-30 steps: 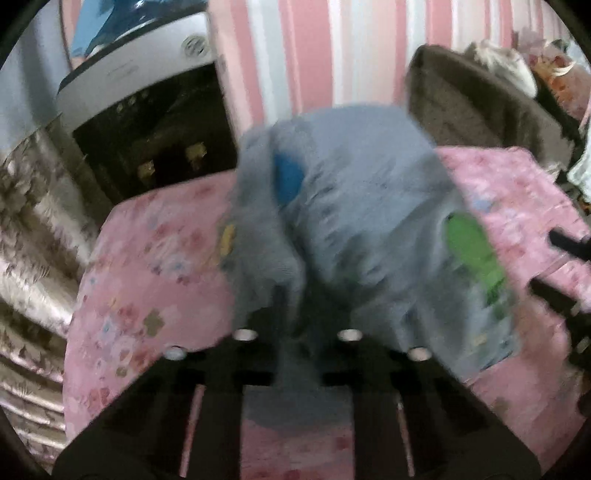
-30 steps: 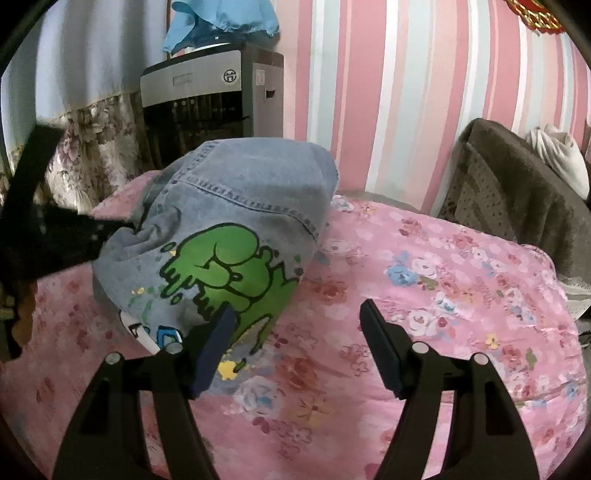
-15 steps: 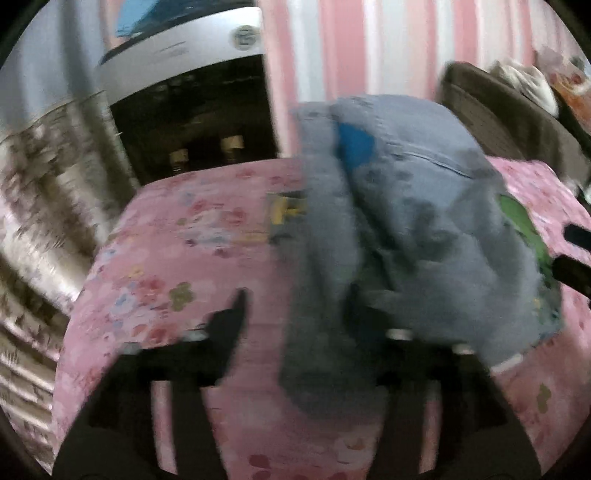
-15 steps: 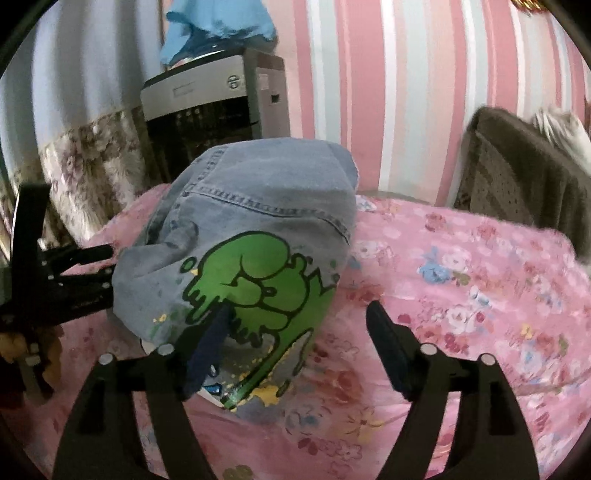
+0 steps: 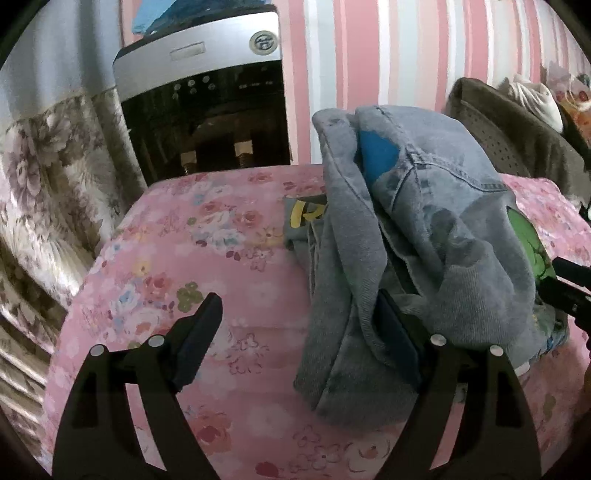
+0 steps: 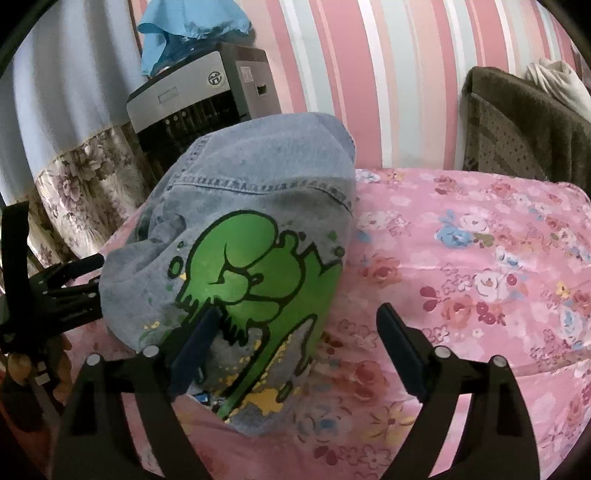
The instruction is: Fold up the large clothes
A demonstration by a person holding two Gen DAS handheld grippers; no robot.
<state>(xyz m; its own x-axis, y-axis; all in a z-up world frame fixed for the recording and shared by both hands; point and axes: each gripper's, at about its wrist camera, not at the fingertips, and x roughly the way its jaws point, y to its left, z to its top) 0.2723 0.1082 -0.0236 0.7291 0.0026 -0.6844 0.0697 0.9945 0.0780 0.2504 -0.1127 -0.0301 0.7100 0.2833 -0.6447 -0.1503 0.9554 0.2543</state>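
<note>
A light blue denim garment (image 5: 424,240) with a green cartoon print (image 6: 258,273) lies in a folded heap on the pink floral bed cover (image 5: 184,240). My left gripper (image 5: 297,306) has its jaws opening. The heap's near fold droops over its right finger (image 5: 395,332), the left finger stands free over the cover, and no pad presses the cloth. My right gripper (image 6: 298,315) is also opening. Its left finger (image 6: 199,339) is over the printed side and its right finger is over the bare cover (image 6: 480,258). Each gripper shows at the edge of the other's view.
A silver and black appliance (image 5: 207,92) stands behind the bed against the striped wall, with a blue cloth (image 6: 192,29) on top. Floral curtains (image 5: 48,177) hang at the left. A brown seat (image 6: 524,125) with a white cloth on it stands at the right.
My left gripper was shut on the denim, then opened and let it go; the heap has settled on the bed. My right gripper's jaws have widened and it has sunk closer to the print.
</note>
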